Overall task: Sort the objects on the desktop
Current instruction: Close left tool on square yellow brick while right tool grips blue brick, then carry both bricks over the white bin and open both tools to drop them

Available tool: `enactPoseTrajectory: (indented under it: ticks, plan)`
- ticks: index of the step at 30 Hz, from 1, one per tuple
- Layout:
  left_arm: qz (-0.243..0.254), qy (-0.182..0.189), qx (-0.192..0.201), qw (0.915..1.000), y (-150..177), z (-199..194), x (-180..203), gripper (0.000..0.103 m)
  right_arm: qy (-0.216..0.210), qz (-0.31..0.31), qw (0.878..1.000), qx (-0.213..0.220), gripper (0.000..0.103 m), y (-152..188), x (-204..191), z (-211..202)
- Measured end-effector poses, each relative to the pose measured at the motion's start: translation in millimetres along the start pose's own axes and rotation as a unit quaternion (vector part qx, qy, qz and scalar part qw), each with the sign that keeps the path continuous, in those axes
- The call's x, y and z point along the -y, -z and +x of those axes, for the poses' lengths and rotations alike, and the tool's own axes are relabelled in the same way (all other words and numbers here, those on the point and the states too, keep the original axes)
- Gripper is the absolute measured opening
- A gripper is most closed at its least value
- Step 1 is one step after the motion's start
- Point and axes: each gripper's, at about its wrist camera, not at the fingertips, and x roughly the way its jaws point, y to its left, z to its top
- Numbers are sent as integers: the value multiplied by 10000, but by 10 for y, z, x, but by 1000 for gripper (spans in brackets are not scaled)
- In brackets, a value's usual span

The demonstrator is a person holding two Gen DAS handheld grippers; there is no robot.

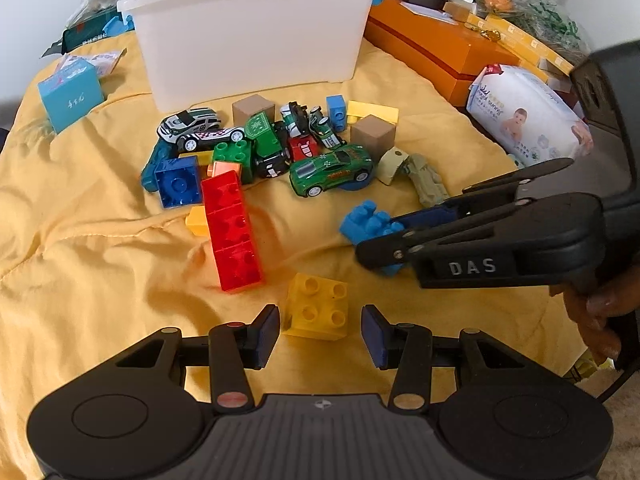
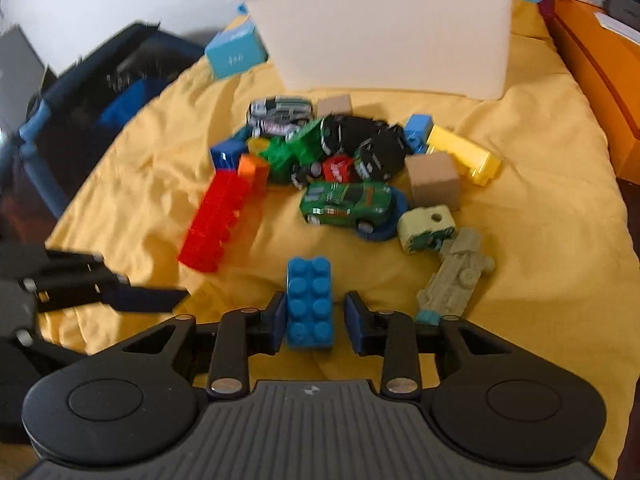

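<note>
A yellow four-stud brick [image 1: 316,312] lies on the yellow cloth [image 1: 100,240] between the pads of my left gripper [image 1: 320,332], which is open with a gap on each side of the brick. A blue eight-stud brick [image 2: 310,300] stands between the pads of my right gripper [image 2: 314,316]. The left pad is against the brick and the right pad stands a little off it, so this gripper is open. In the left wrist view the right gripper [image 1: 376,236] comes in from the right, straddling the same blue brick [image 1: 368,220].
A white bin [image 1: 248,32] stands behind a pile of toy cars and bricks, with a long red brick [image 1: 232,232] and a green car [image 1: 332,168] nearest. An orange box [image 1: 440,52] and a wipes pack [image 1: 528,112] lie to the right, a light-blue box [image 1: 72,96] to the left.
</note>
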Motion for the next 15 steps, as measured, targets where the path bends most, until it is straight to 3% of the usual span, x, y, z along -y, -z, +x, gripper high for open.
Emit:
enactPoseTrajectory:
  ticks: [3, 5, 8, 11, 15]
  plan:
    - [46, 12, 40, 10000, 3, 5, 3, 47, 49, -202, 9998, -48, 27, -7, -17, -30]
    - [126, 56, 62, 9999, -7, -1, 15, 39, 214, -502, 9985, -19, 27, -12, -86, -114]
    - [198, 75, 46, 9998, -9, 17, 14, 39, 540, -1016, 9933, 82, 27, 9, -187, -184]
    - [258, 118, 23, 9996, -12, 24, 7, 38, 375, -734, 9964, -195, 27, 37, -103, -67]
    - [297, 197, 90, 9993, -75, -45, -24, 38, 402, -761, 9962, -144, 27, 59, -112, -78]
